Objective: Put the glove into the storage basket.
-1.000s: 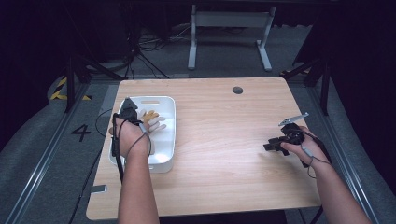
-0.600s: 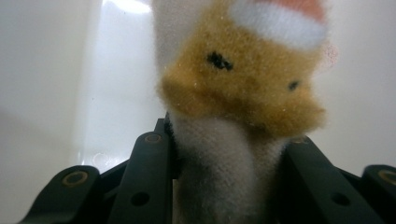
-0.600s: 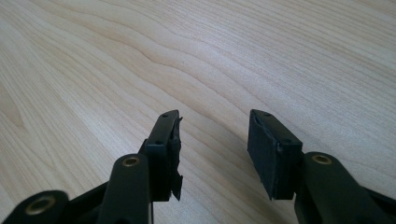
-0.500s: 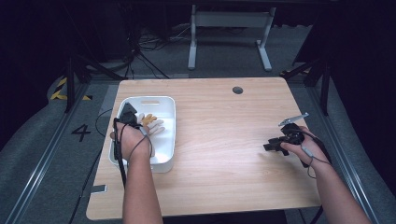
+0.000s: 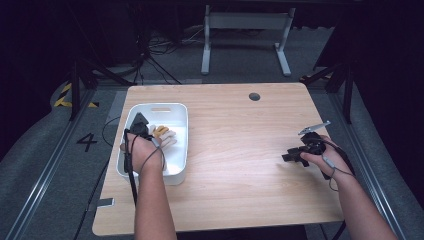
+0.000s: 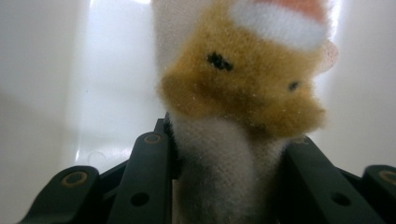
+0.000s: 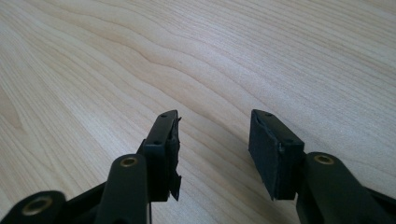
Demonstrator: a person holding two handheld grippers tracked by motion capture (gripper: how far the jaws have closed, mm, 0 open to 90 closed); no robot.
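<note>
A grasp inside the white bin (image 5: pixel 177 150) appears to be the step in hand: in the left gripper view the plush toy (image 6: pixel 243 88) is clamped by its pale body between the jaws of the left hand-held gripper (image 6: pixel 229 163), the bin wall close behind it. A straight lift clear of the rim is judged to be called for next. The left forearm is stretched forward over the bin at the worktop's (image 5: pixel 240 165) left edge. The right hand-held gripper (image 7: pixel 212 140) is held low over bare wood, jaws parted and empty, well apart.
</note>
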